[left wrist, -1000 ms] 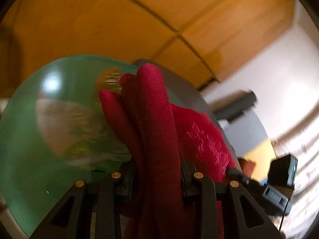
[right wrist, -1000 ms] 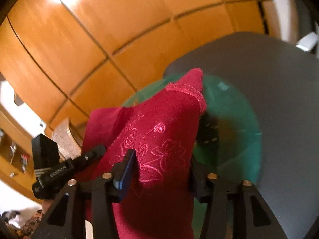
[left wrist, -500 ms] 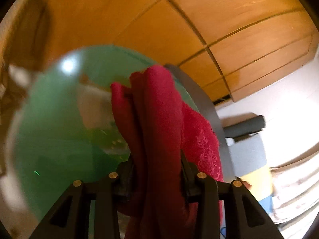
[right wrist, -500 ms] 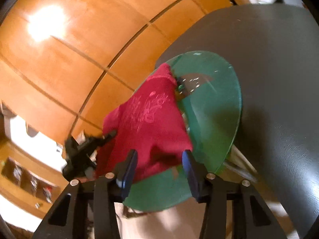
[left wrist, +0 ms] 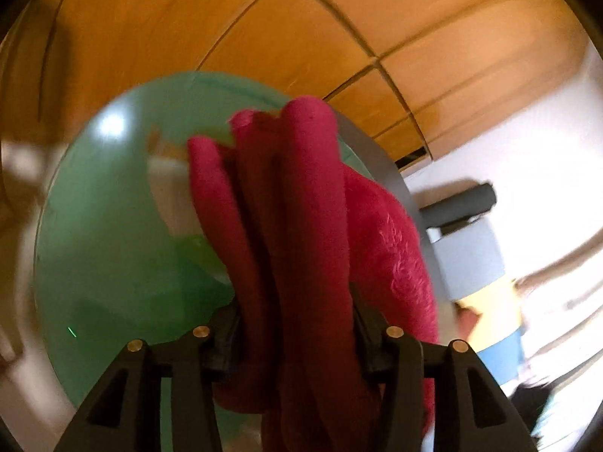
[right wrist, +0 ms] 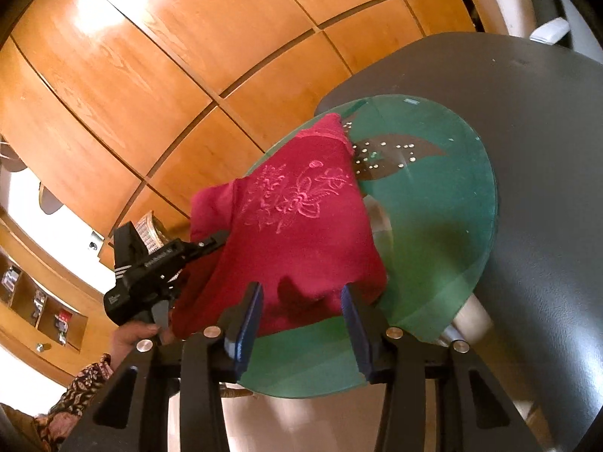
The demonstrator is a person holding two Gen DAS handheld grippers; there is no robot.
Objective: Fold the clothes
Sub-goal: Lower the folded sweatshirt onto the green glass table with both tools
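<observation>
The left gripper (left wrist: 294,324) pinches thick folds of the red cloth (right wrist: 301,226), which hangs over the near edge of the round green glass table (right wrist: 444,226). The right gripper (right wrist: 301,324) is spread wide, holding nothing, just by the cloth's lower edge.

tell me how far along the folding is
Done: the red garment already lies in a folded stack on the green glass table, embroidery up. In hand: the left claw is shut on its bunched layers; the right claw is open, holding nothing. Left: release, and possibly tidy the edge.
</observation>
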